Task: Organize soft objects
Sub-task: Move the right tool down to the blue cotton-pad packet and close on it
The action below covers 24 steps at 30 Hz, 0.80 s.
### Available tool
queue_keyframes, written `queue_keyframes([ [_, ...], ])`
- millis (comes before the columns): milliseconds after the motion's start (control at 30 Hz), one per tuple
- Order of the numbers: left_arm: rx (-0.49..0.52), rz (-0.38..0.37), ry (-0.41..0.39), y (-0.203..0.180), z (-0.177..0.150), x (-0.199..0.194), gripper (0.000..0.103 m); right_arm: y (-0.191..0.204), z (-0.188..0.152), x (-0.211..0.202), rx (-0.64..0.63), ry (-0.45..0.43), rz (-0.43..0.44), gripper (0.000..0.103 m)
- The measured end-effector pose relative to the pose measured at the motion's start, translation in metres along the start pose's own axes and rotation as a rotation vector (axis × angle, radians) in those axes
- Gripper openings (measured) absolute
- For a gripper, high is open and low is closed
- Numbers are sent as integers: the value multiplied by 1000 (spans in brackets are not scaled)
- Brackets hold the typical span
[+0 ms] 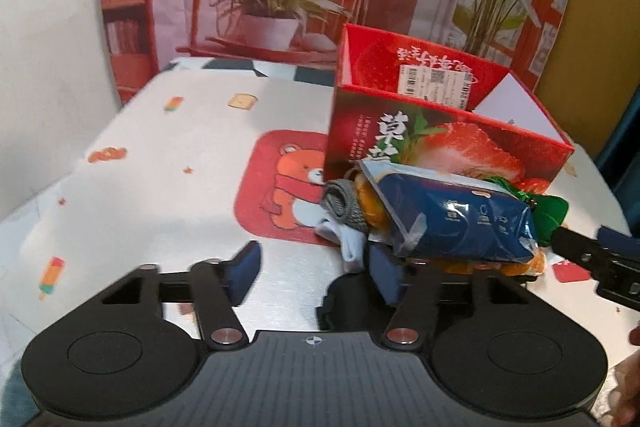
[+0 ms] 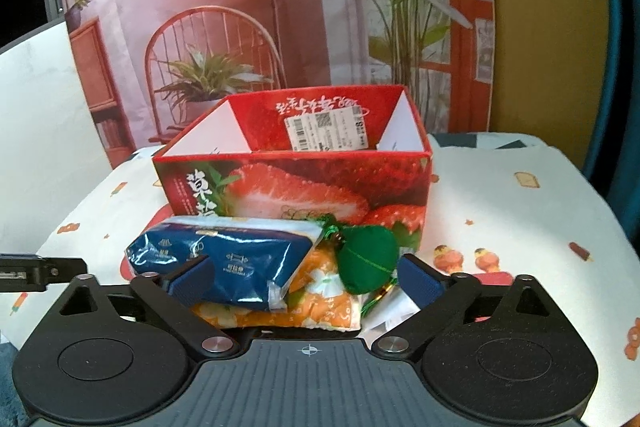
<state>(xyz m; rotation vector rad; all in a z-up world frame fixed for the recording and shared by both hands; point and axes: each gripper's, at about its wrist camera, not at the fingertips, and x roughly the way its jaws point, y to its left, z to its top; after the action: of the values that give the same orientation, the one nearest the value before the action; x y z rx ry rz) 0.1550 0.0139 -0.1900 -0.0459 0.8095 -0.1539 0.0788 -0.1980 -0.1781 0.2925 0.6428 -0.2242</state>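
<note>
A pile of soft things lies on the table in front of an open red strawberry box (image 1: 440, 139) (image 2: 304, 183). On top is a blue tissue pack (image 1: 452, 215) (image 2: 224, 259), over an orange pack (image 2: 320, 299) (image 1: 372, 211). A green pouch (image 2: 368, 259) (image 1: 552, 211) lies at the pile's right, grey and white socks (image 1: 344, 207) at its left. My left gripper (image 1: 316, 275) is open, its right finger at the pile's near edge. My right gripper (image 2: 308, 279) is open, its fingers either side of the pile, holding nothing.
The table has a white cloth with a red bear patch (image 1: 280, 187). A printed backdrop with a chair and plants (image 2: 224, 59) stands behind the box. The right gripper's finger (image 1: 592, 259) shows at the left wrist view's right edge.
</note>
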Motion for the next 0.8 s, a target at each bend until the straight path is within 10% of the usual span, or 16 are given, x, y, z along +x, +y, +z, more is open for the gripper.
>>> queue_keyframes([
  [500, -35, -127, -100, -3, 15, 7, 51, 0, 1, 35, 11, 41, 129, 66],
  [800, 92, -282, 6, -33, 42, 35, 51, -3, 13, 60, 14, 99, 200, 64],
])
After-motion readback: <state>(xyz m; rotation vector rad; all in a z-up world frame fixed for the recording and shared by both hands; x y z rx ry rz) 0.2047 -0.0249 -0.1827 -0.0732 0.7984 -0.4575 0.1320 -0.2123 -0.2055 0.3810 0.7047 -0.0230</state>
